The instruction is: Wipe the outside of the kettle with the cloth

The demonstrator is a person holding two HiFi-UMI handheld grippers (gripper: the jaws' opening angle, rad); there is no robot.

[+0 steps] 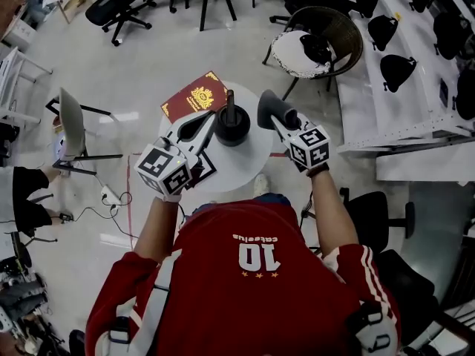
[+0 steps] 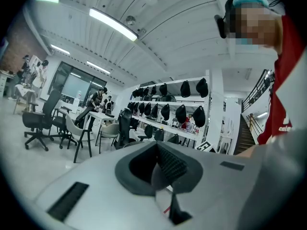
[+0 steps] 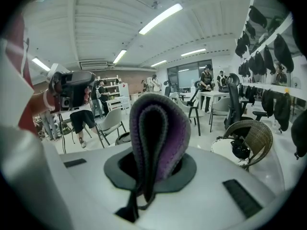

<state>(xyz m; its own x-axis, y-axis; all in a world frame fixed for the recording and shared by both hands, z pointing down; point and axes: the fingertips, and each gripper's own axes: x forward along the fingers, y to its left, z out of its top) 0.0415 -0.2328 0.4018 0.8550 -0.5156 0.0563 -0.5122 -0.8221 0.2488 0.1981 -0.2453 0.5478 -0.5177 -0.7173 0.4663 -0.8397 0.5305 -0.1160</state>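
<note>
Cloth (image 3: pixel 154 138) is pinched in the right gripper (image 1: pixel 282 123). Left gripper (image 1: pixel 208 122) is pressed together, empty. Between them, the black kettle (image 1: pixel 231 124) stands mid-table (image 1: pixel 237 170), with bare room in front.

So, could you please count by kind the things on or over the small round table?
kettle: 1
red book: 1
cloth: 1
grippers: 2, the left gripper and the right gripper
Total: 5

A round white table (image 1: pixel 249 158) bears a black kettle (image 1: pixel 232 127) and red booklet (image 1: pixel 194 97).
</note>
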